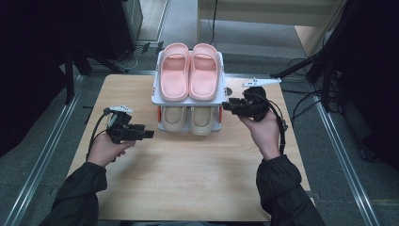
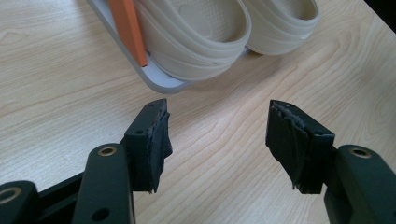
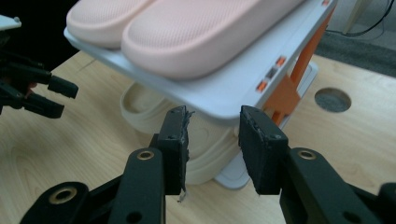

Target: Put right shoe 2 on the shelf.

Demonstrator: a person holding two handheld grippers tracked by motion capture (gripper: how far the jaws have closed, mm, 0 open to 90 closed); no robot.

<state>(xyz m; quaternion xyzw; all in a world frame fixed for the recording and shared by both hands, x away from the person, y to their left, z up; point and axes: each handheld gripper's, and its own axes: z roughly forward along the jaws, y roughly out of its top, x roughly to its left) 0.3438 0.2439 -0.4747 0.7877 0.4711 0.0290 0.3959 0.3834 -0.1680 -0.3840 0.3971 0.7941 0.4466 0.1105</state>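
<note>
A white two-shelf shoe rack [image 1: 188, 100] stands at the back middle of the wooden table [image 1: 188, 179]. A pink pair of slippers [image 1: 189, 70] lies on its top shelf [image 3: 243, 88]. A beige pair [image 1: 188, 120] lies on the lower shelf [image 2: 159, 83]. My right gripper [image 1: 225, 106] is open at the top shelf's front right corner, whose edge sits just beyond the jaws [image 3: 214, 122]. My left gripper [image 1: 149, 134] is open above bare wood [image 2: 217, 126], pointing at the lower shelf's front left corner. Nothing is between its pads.
Orange posts [image 3: 286, 93] join the shelves. A round hole [image 3: 332, 99] is in the tabletop right of the rack. Metal rails [image 1: 339, 155] run along both table sides. Dark stands and cables [image 1: 324, 70] crowd the back right. Bare wood lies in front of the rack.
</note>
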